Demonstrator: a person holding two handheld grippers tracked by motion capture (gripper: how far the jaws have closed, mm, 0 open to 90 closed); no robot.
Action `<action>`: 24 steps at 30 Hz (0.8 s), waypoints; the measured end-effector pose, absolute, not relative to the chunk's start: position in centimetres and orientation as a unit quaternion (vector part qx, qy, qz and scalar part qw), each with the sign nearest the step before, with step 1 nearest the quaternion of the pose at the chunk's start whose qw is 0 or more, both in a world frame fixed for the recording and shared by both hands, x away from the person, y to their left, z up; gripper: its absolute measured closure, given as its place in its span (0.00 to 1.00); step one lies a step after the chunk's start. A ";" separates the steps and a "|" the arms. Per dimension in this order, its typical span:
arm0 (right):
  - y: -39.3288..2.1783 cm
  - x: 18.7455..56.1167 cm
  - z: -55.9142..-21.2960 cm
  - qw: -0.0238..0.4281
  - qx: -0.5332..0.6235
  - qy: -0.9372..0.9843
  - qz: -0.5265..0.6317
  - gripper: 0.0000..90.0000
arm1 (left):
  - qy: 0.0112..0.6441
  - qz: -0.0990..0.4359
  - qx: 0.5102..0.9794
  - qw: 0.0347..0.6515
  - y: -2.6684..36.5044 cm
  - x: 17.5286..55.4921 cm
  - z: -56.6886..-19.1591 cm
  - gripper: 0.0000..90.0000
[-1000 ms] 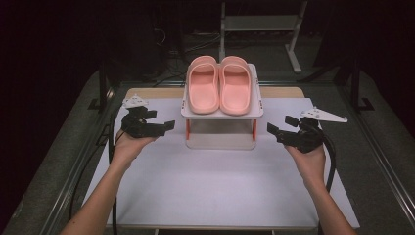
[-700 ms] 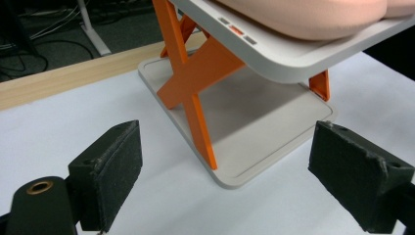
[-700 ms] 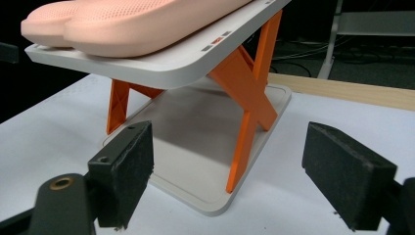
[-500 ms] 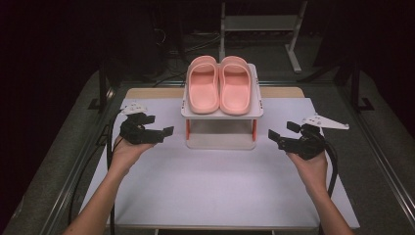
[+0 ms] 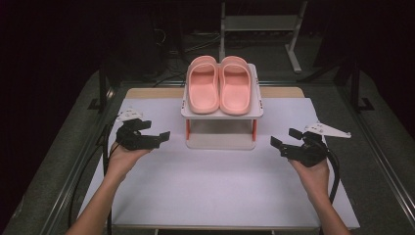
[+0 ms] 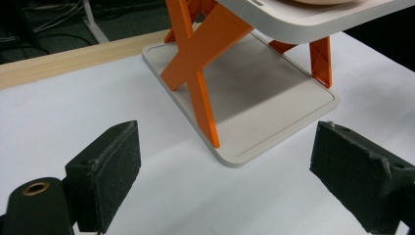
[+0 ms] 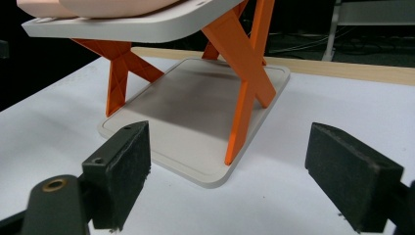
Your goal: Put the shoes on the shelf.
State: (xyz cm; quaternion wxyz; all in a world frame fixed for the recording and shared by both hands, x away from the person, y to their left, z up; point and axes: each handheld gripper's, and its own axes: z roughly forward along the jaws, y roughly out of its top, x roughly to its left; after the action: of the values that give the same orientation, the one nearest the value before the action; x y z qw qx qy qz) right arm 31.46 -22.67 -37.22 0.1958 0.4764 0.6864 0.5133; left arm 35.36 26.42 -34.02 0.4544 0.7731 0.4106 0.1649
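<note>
Right, you're holding the left gripper (image 5: 155, 133) and right gripper (image 5: 283, 139) wide apart, empty, flanking the rack (image 5: 221, 112); pink slippers (image 5: 219, 84) are sitting on top, side by side, toes pointing away from you.

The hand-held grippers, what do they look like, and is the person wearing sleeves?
Both are black. The left hand-held gripper and the right hand-held gripper each carry a pale grey three-cornered plate on top and trail a black cable toward the person. In the gripper views each has two blocky black jaws faced with rough dark padding, with a brass-coloured ring at lower left. The forearms are bare, with no sleeves visible.
</note>
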 end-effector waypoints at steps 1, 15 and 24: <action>-22.7 31.4 -37.3 0.194 0.478 0.686 0.513 0.18 | 0.412 0.163 0.772 0.456 26.4 35.3 -34.1 0.12; -23.6 29.9 -38.8 0.187 0.487 0.683 0.510 0.18 | 0.412 0.155 0.775 0.454 26.7 34.2 -35.4 0.12; -24.0 29.0 -39.5 0.183 0.490 0.681 0.512 0.18 | 0.412 0.157 0.777 0.450 27.0 33.3 -36.1 0.12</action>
State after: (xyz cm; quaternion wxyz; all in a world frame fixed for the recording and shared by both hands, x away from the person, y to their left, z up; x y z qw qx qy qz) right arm 29.01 -23.96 -39.48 0.1828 0.4903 0.6813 0.5119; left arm 33.29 26.99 -36.09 0.4498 0.7767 0.4119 0.1574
